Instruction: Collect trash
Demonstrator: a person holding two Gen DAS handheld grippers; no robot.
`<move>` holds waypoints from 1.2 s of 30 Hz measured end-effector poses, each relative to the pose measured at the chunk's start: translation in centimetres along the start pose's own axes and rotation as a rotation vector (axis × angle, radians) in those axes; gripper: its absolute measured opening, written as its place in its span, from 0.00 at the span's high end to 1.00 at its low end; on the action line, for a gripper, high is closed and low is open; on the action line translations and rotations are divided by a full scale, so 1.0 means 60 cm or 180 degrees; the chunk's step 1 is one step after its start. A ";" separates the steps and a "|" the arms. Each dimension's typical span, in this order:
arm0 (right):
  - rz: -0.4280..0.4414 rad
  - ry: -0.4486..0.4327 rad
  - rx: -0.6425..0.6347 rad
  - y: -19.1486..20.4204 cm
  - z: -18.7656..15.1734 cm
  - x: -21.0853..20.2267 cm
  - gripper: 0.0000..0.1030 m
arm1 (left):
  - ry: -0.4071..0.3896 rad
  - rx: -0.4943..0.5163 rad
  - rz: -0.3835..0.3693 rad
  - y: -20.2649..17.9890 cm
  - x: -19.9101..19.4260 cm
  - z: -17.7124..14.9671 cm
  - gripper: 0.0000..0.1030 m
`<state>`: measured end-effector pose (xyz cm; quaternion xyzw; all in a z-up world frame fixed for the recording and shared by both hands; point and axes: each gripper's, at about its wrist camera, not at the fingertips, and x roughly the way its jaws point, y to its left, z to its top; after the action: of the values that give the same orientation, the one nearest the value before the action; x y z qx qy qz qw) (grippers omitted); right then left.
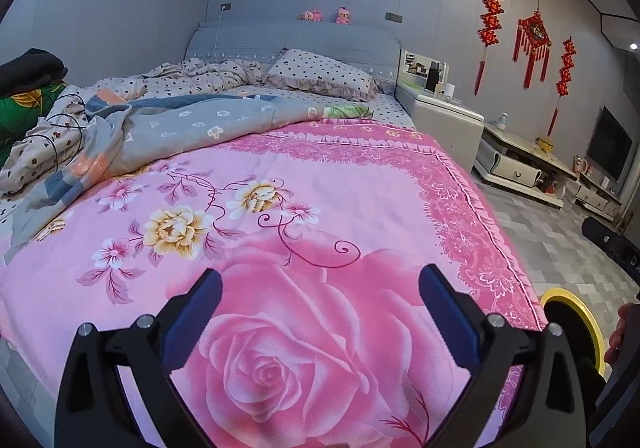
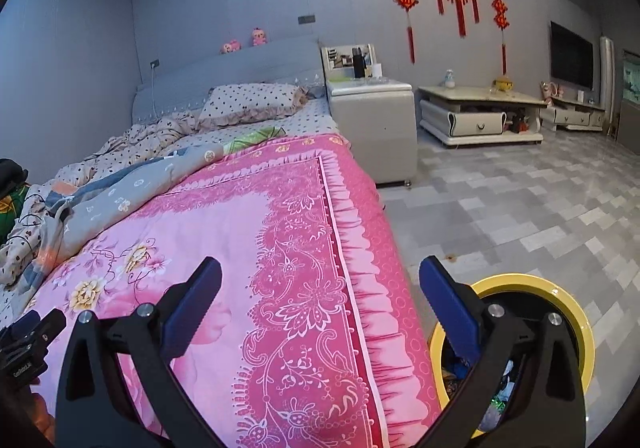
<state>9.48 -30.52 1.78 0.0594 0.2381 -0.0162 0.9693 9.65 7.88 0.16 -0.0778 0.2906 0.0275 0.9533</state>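
Observation:
A round trash bin with a yellow rim (image 2: 560, 300) stands on the floor beside the bed's right edge; coloured scraps lie inside it. Its rim also shows in the left wrist view (image 1: 568, 298). My left gripper (image 1: 320, 280) is open and empty above the pink floral quilt (image 1: 280, 248). My right gripper (image 2: 320, 272) is open and empty above the quilt's bordered right edge (image 2: 304, 248), its right finger (image 2: 452, 308) over the bin's rim. No loose trash shows on the bed.
A rumpled grey blanket (image 1: 180, 128) and polka-dot bedding with a black cable (image 1: 60, 120) lie at the bed's left. A white nightstand (image 2: 372, 120) and low cabinets (image 2: 480, 112) stand to the right on grey tiled floor (image 2: 520, 208).

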 end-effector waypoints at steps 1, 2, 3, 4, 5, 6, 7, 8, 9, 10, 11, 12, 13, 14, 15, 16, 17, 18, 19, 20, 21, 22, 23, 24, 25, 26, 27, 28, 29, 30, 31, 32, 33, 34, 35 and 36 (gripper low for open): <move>0.0004 -0.0017 -0.0008 -0.001 0.000 -0.005 0.08 | -0.0036 -0.0002 -0.0007 -0.001 -0.007 -0.001 0.08; -0.0001 -0.0042 -0.0003 -0.002 -0.001 -0.010 0.08 | -0.0068 -0.0009 -0.0009 -0.002 -0.014 -0.002 0.08; -0.0017 -0.0080 0.0002 -0.004 -0.002 -0.017 0.08 | -0.0095 -0.0016 -0.0015 -0.003 -0.019 -0.002 0.08; -0.0029 -0.0121 -0.0007 -0.004 -0.004 -0.025 0.08 | -0.0132 -0.0025 -0.0011 -0.004 -0.026 -0.002 0.08; -0.0070 -0.0184 -0.0031 -0.003 -0.007 -0.034 0.08 | -0.0170 -0.0029 -0.0009 -0.005 -0.032 -0.003 0.08; -0.0152 -0.0248 -0.0060 -0.001 -0.010 -0.044 0.08 | -0.0221 -0.0029 -0.0016 -0.007 -0.040 -0.003 0.08; -0.0225 -0.0296 -0.0071 0.001 -0.014 -0.052 0.08 | -0.0265 -0.0026 -0.0014 -0.010 -0.047 -0.004 0.08; -0.0280 -0.0341 -0.0070 0.002 -0.016 -0.059 0.08 | -0.0291 -0.0019 -0.0014 -0.012 -0.053 -0.004 0.08; -0.0304 -0.0358 -0.0065 0.002 -0.020 -0.065 0.08 | -0.0317 -0.0011 -0.0015 -0.016 -0.058 -0.005 0.08; -0.0325 -0.0370 -0.0052 0.002 -0.023 -0.070 0.08 | -0.0342 -0.0011 -0.0017 -0.020 -0.064 -0.006 0.08; -0.0337 -0.0376 -0.0041 0.001 -0.025 -0.074 0.08 | -0.0377 -0.0017 -0.0021 -0.022 -0.071 -0.007 0.08; -0.0343 -0.0392 -0.0036 0.001 -0.029 -0.080 0.08 | -0.0406 -0.0016 -0.0026 -0.026 -0.076 -0.007 0.08; -0.0347 -0.0407 -0.0043 0.001 -0.032 -0.083 0.08 | -0.0433 -0.0006 -0.0032 -0.030 -0.081 -0.007 0.08; -0.0361 -0.0424 -0.0071 0.002 -0.035 -0.087 0.08 | -0.0454 0.0010 -0.0038 -0.033 -0.086 -0.008 0.08; -0.0360 -0.0427 -0.0084 0.003 -0.037 -0.091 0.08 | -0.0467 0.0019 -0.0052 -0.036 -0.091 -0.009 0.08; -0.0346 -0.0420 -0.0087 0.003 -0.039 -0.093 0.08 | -0.0472 0.0024 -0.0067 -0.038 -0.094 -0.009 0.08; -0.0338 -0.0414 -0.0092 0.004 -0.040 -0.095 0.08 | -0.0479 0.0029 -0.0088 -0.040 -0.098 -0.010 0.08; -0.0350 -0.0430 -0.0123 0.007 -0.043 -0.100 0.08 | -0.0485 0.0037 -0.0094 -0.040 -0.100 -0.009 0.08; -0.0348 -0.0443 -0.0153 0.009 -0.044 -0.103 0.08 | -0.0497 0.0046 -0.0096 -0.041 -0.102 -0.008 0.08; -0.0335 -0.0447 -0.0170 0.011 -0.046 -0.107 0.08 | -0.0515 0.0054 -0.0098 -0.042 -0.106 -0.009 0.08; -0.0322 -0.0440 -0.0184 0.013 -0.047 -0.109 0.08 | -0.0521 0.0070 -0.0081 -0.044 -0.107 -0.008 0.08; -0.0317 -0.0438 -0.0193 0.014 -0.048 -0.111 0.08 | -0.0521 0.0080 -0.0081 -0.047 -0.109 -0.008 0.08; -0.0313 -0.0435 -0.0203 0.015 -0.050 -0.114 0.08 | -0.0523 0.0080 -0.0108 -0.048 -0.110 -0.008 0.08; -0.0320 -0.0441 -0.0213 0.017 -0.051 -0.115 0.08 | -0.0520 0.0077 -0.0122 -0.049 -0.111 -0.009 0.08; -0.0333 -0.0454 -0.0224 0.018 -0.054 -0.115 0.08 | -0.0514 0.0080 -0.0125 -0.050 -0.112 -0.010 0.08; -0.0337 -0.0451 -0.0226 0.018 -0.055 -0.114 0.08 | -0.0507 0.0086 -0.0133 -0.052 -0.112 -0.012 0.08; -0.0335 -0.0434 -0.0215 0.017 -0.058 -0.115 0.08 | -0.0501 0.0094 -0.0143 -0.053 -0.111 -0.012 0.08; -0.0328 -0.0405 -0.0192 0.016 -0.059 -0.111 0.08 | -0.0504 0.0103 -0.0134 -0.054 -0.112 -0.014 0.08; -0.0337 -0.0397 -0.0190 0.016 -0.061 -0.109 0.08 | -0.0512 0.0116 -0.0129 -0.056 -0.113 -0.016 0.08; -0.0359 -0.0403 -0.0205 0.017 -0.062 -0.108 0.08 | -0.0514 0.0135 -0.0129 -0.060 -0.114 -0.017 0.08; -0.0377 -0.0408 -0.0218 0.017 -0.063 -0.109 0.08 | -0.0516 0.0147 -0.0122 -0.061 -0.115 -0.018 0.08; -0.0384 -0.0393 -0.0212 0.015 -0.065 -0.107 0.08 | -0.0522 0.0151 -0.0124 -0.062 -0.115 -0.019 0.08; -0.0382 -0.0380 -0.0197 0.014 -0.066 -0.104 0.08 | -0.0526 0.0161 -0.0133 -0.063 -0.115 -0.018 0.08; -0.0386 -0.0376 -0.0189 0.012 -0.067 -0.103 0.08 | -0.0530 0.0173 -0.0129 -0.065 -0.116 -0.019 0.08; -0.0397 -0.0380 -0.0195 0.012 -0.069 -0.102 0.08 | -0.0534 0.0183 -0.0121 -0.066 -0.115 -0.020 0.08; -0.0405 -0.0387 -0.0206 0.012 -0.071 -0.101 0.08 | -0.0525 0.0186 -0.0124 -0.066 -0.115 -0.021 0.08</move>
<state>2.21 -29.25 0.92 0.0116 0.1826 -0.0735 0.9804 3.62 3.72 3.49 -0.0531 0.2102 0.0067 0.9762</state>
